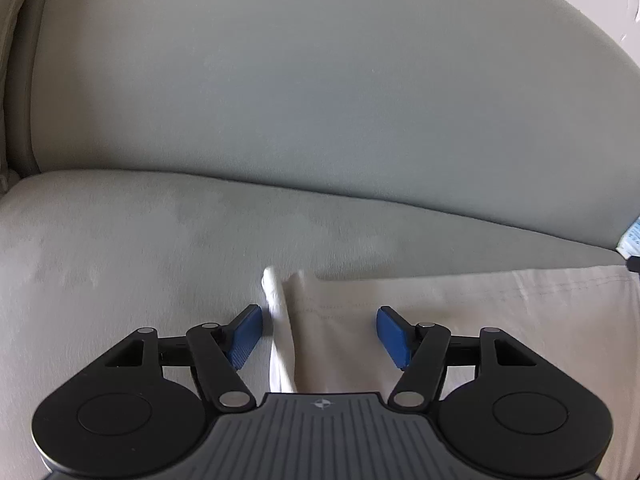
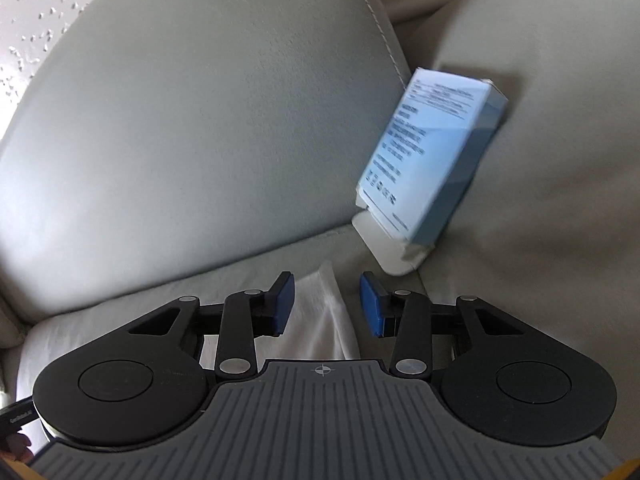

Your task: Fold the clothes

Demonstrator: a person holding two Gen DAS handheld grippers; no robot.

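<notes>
Cream-white cotton garment [image 1: 460, 312] lies flat on the seat of a pale grey-beige upholstered sofa [image 1: 280, 100], and both grippers hover over its edges. Seen from the left wrist, the left gripper [image 1: 319, 336] has its two blue-padded fingers [image 1: 245, 338] spread wide, nothing between them being pinched; a raised white fold of the cloth [image 1: 280, 320] runs up just inside the left-hand pad, and the smooth beige panel of the garment fills the gap and stretches away to the right of the gripper, with faint stitch lines across it. Ahead of the fingers the bare seat cushion meets the tall back cushion, and at the far right edge of that view a sliver of a light blue printed cardboard box [image 1: 632, 236] shows. Seen from the right wrist, the right gripper [image 2: 327, 306] is likewise parted, its blue pads [image 2: 370, 306] standing on either side of a white corner of the garment [image 2: 324, 320] without closing on it. Ahead and to the right of these fingers the blue box [image 2: 424, 152] leans tilted against the sofa's cushion, its open flap [image 2: 390, 250] resting on the seat near the right-hand pad. A white textured wall [image 2: 28, 20] shows at the upper left.
</notes>
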